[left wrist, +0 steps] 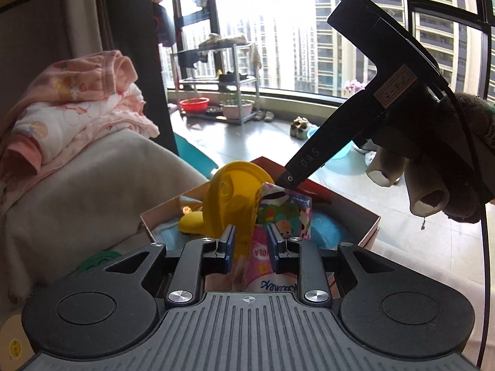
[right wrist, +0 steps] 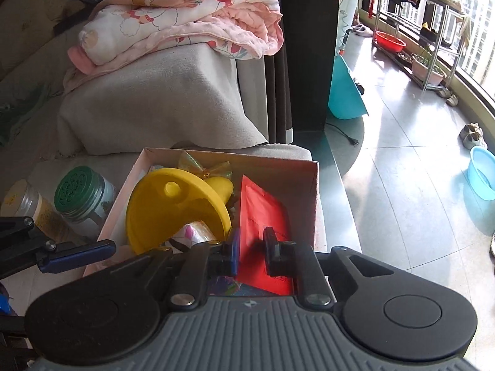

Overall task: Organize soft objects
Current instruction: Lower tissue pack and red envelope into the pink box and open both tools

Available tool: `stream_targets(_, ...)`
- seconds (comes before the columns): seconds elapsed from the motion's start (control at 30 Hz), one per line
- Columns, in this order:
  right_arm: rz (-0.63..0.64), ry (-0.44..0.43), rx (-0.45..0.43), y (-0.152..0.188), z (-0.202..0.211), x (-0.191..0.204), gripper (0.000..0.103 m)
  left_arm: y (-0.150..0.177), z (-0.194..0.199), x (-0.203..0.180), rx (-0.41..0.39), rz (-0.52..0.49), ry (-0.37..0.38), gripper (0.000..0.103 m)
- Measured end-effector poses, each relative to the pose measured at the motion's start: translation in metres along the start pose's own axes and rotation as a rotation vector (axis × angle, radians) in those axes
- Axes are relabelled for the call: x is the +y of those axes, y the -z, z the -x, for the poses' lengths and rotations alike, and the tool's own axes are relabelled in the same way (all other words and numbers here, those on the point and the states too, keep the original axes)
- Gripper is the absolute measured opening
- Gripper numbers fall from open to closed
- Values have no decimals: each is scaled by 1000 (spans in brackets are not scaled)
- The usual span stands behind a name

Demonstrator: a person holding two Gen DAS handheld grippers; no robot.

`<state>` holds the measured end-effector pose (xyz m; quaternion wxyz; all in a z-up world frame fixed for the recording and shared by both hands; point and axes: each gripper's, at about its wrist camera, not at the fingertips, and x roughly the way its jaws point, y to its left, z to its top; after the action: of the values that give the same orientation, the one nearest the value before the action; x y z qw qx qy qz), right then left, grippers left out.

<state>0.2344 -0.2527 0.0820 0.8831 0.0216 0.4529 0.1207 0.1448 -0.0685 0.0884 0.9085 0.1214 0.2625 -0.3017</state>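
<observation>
Left wrist view, my left fingers [left wrist: 250, 241] clamped on a printed tissue pack [left wrist: 278, 216] over the cardboard box [left wrist: 369, 227], right fingers [right wrist: 251, 252] slightly parted, empty, above the red pouch [right wrist: 263, 213] inside, beside a yellow funnel [right wrist: 173, 207].

Blown-out daylight from the window [left wrist: 278, 31], fisheye-bent edges, sharp focus

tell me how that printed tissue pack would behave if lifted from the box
The tissue pack probably squashes: its printed wrapper is creased and pinched at the top. It looks light for its size. The film seems glossy, so it could slip between the left gripper pads on either side of it.
</observation>
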Motion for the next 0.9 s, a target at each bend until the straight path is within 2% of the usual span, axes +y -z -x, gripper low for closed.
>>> stream_targets(0.07, -27, -68, -22, 0, 11, -7, 15, 3, 7, 5, -18, 54, 43, 26)
stream_targets(0.1, -43, -93, -40, 0, 17, -11, 15, 4, 8, 5, -24, 72, 93, 26)
stream_targets(0.17, -83, -137, -105, 3, 34, -19, 15, 7, 1, 0, -14, 84, 161, 27)
stream_targets(0.2, -92, -144, -126, 4, 38, -21, 17, 9, -6, -4, 2, 82, 166, 27)
stream_targets(0.27, -97, -130, -150, 10, 40, -21, 24, 14, -25, -10, 44, 86, 134, 27)
stream_targets(0.3, -95, -123, -146, 13, 37, -20, 33, 16, -34, -11, 62, 96, 118, 27)
stream_targets(0.33, -96, -110, -132, 16, 31, -18, 34, 16, -40, -11, 68, 104, 109, 27)
stream_targets(0.4, -96, -98, -94, 20, 15, -15, 34, 17, -48, -9, 68, 124, 98, 27)
stream_targets(0.47, -111, -96, -94, 26, 5, -14, 34, 20, -48, -7, 76, 144, 93, 28)
stream_targets(0.6, -172, -148, -86, 31, -6, -18, 34, 26, -50, 5, 84, 181, 101, 27)
stream_targets(0.67, -178, -140, -82, 34, -11, -17, 34, 27, -51, 12, 85, 222, 113, 26)
stream_targets(0.8, -180, -103, -97, 38, 1, -10, 34, 26, -42, 17, 62, 257, 111, 26)
stream_targets(0.9, -166, -103, -144, 46, 25, -4, 34, 29, -13, 18, 10, 262, 87, 27)
